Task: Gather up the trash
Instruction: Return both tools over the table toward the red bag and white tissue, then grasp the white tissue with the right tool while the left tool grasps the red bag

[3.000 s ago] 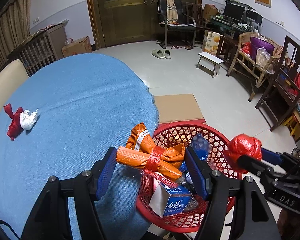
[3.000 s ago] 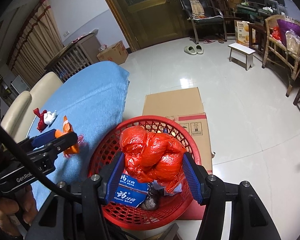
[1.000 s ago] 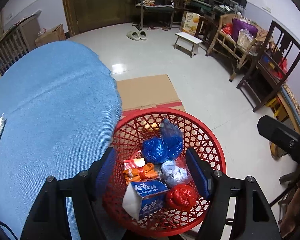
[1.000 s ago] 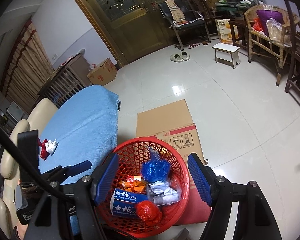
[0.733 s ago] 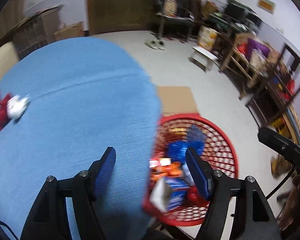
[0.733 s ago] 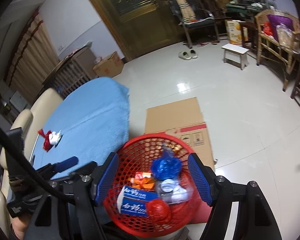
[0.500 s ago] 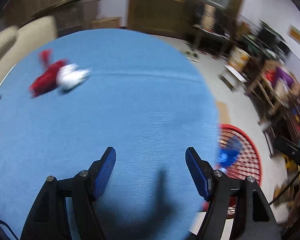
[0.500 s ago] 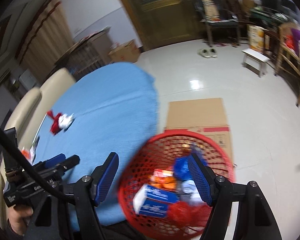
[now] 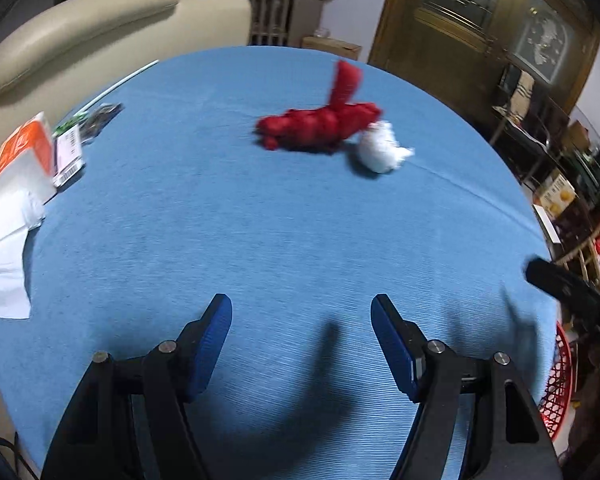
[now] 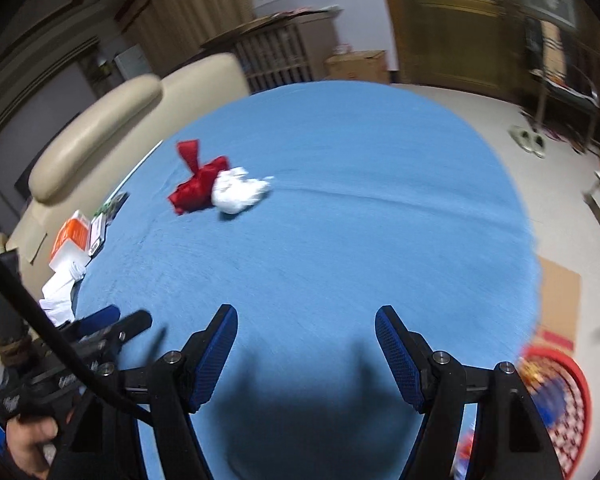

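We hold both grippers with the fingers spread wide and nothing between them. The left gripper (image 9: 301, 312) hangs over bare blue tablecloth (image 9: 260, 240); the right gripper (image 10: 306, 324) does the same, and the left one also shows at the lower left edge of the right wrist view.

The remaining trash lies well ahead of both sets of fingers, toward the far side of the table: a red wad (image 9: 316, 126) touching a white wad (image 9: 380, 152). The red basket (image 10: 560, 404) sits on the floor off the table's right edge, with trash already in it.

Risks we judge from here:

1. The two wads touch. Closing on one may drag or flick the other across the cloth, possibly off the far edge.
2. Both wads look soft and crumpled. A shallow pinch may catch only a loose tail, and the wad could slip out on the way to the basket.
3. Fingers pressed too low may snag the tablecloth and pull it along.
4. An orange-and-white box (image 9: 20, 168) and loose white paper (image 9: 4, 252) lie at the left edge; a wide sweep of the left gripper could knock them.
5. Both views are blurred, so aim may be off.
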{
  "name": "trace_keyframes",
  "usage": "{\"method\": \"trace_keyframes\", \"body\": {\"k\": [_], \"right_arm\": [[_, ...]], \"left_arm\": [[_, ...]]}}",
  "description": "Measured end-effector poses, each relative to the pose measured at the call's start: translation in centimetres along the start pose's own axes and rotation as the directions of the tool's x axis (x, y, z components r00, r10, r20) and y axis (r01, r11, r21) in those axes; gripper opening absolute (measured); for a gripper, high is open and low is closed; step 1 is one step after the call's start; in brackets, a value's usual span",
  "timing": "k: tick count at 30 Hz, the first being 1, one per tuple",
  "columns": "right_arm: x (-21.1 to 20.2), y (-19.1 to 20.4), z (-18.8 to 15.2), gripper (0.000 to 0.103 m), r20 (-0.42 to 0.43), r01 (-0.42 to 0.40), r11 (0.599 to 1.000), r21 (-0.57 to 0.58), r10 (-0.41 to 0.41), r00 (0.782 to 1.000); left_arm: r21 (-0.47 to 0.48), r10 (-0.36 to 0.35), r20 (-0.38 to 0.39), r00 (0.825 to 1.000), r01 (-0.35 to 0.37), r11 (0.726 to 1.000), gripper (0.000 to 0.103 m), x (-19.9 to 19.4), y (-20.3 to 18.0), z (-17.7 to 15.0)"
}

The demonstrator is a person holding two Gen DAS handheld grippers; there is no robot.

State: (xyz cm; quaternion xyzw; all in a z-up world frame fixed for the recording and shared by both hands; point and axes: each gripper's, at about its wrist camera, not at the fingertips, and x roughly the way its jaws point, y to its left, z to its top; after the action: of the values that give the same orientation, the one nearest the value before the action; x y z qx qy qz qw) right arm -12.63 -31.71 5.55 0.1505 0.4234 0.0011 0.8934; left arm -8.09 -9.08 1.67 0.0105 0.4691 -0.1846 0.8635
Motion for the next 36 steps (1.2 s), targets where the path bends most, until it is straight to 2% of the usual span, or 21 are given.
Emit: {"method": "trace_keyframes", "body": {"k": [8,17,18,19,20,22,30,36], "right_arm": [[7.8,4.1,5.3,0.075,-0.017,-0.018,1.000,-0.018,0.017,1.000],[14.3,6.9,9.6,0.073,-0.042,-0.019,0.998,-0.055,0.017,0.999],[15.0,7.0,9.8,0.066,-0.052,-0.021,0.998,-0.059,0.017,0.999],[15.7,6.9,9.9,0.046,-0.071,-0.025,0.998,-0.065,0.021,0.997],[15.6,6.9,10.0,0.039,-0.058,-0.030,0.997,-0.073,0.026,0.998],[15.2,6.3,9.9,0.037,-0.076,-0.063,0.996,-0.065,0.058,0.995],[9.8,1.5,6.8,0.037,-0.056,-0.030,0.999,-0.038,0.028,0.998],[6.8,-0.8,5.0,0.037,-0.042,-0.037,0.999,0.006,0.037,0.998]], "left_arm": [[-0.040,-0.009,0.011,1.000,0.009,0.999,0.073,0.9,2.5,1.6],[-0.052,-0.038,0.085,0.996,0.043,0.998,0.073,0.8,3.7,5.0],[-0.050,-0.038,0.087,0.995,0.042,0.998,0.073,1.0,3.5,5.5],[-0.045,-0.040,0.088,0.995,0.044,0.998,0.073,1.4,3.4,6.1],[-0.040,-0.042,0.089,0.995,0.045,0.998,0.073,1.6,3.2,6.4],[-0.023,-0.052,0.095,0.994,0.055,0.998,0.073,2.3,2.4,7.6],[0.078,-0.106,0.048,0.993,0.102,0.992,0.073,7.3,-0.8,12.4],[0.160,-0.046,0.002,0.999,0.045,0.986,0.073,10.7,-2.3,14.1]]}}
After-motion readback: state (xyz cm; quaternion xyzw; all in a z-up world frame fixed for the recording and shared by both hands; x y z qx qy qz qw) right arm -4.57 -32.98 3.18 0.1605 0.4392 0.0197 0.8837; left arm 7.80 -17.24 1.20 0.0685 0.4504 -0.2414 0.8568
